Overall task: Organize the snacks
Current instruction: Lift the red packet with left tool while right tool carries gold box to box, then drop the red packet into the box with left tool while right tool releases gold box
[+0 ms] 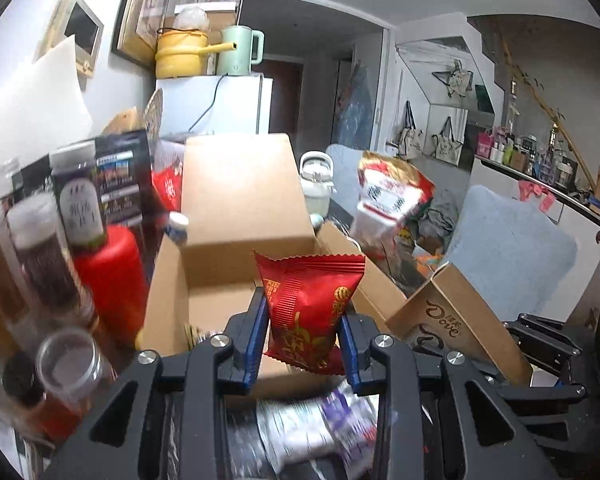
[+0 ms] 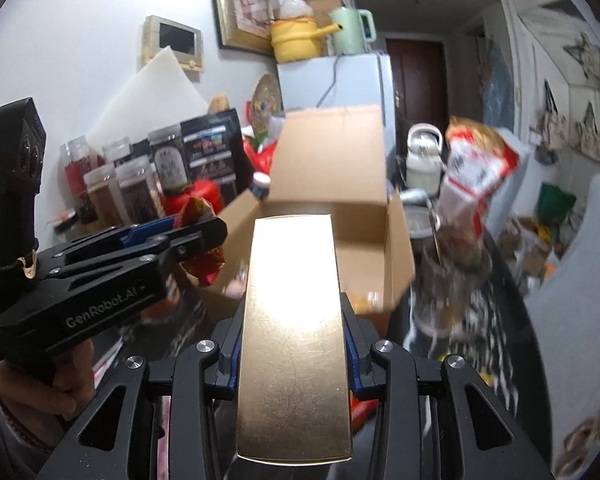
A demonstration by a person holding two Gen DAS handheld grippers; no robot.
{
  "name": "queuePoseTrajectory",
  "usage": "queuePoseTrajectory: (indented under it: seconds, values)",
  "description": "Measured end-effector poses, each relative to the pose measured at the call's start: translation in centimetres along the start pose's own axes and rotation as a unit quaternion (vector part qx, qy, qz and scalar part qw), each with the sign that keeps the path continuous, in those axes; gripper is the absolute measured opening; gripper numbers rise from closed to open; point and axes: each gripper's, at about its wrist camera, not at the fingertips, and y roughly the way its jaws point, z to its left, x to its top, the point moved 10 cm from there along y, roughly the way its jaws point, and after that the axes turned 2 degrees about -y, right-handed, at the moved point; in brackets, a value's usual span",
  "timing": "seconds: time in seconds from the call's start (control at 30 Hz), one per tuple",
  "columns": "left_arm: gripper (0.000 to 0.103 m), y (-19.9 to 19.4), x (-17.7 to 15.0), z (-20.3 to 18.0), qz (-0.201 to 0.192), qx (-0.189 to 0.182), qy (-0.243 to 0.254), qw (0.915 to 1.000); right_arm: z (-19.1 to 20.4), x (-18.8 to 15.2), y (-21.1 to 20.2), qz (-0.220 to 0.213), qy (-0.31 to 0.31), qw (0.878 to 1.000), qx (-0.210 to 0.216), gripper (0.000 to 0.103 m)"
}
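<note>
Cluttered living space with a white fridge at the back surrounds a crowded table, where an open cardboard box sits straight ahead of both tongs. Left tongs are pinching a red snack packet upright between the blue pads, held above the near end of the box. Right tongs are clamped on a long gold box, its glossy top pointing toward the same cardboard box; from this view the left tongs show to the left with the crinkled red packet at their tips. Left of the left tongs stand clear spice jars and a red canister; to their right leans a brown Dove carton, and beyond it a red and white snack bag.
</note>
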Motion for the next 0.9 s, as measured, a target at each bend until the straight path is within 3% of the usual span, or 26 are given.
queuePoseTrajectory:
  seconds: [0.37,0.6,0.9]
  values:
    - [0.032,5.0,1.3,2.8,0.014,0.017,-0.005,0.9998,-1.4,4.3,5.8,-0.014,-0.015,1.0,0.005,0.038]
    - [0.032,8.8,-0.1,5.7,0.042,0.032,-0.033,0.9981,-3.0,3.8,10.5,0.016,-0.026,1.0,0.004,0.038]
    - [0.032,11.9,-3.3,7.4,0.096,0.057,-0.029,0.9933,-3.9,0.9,14.6,0.065,-0.036,0.997,-0.008,0.038]
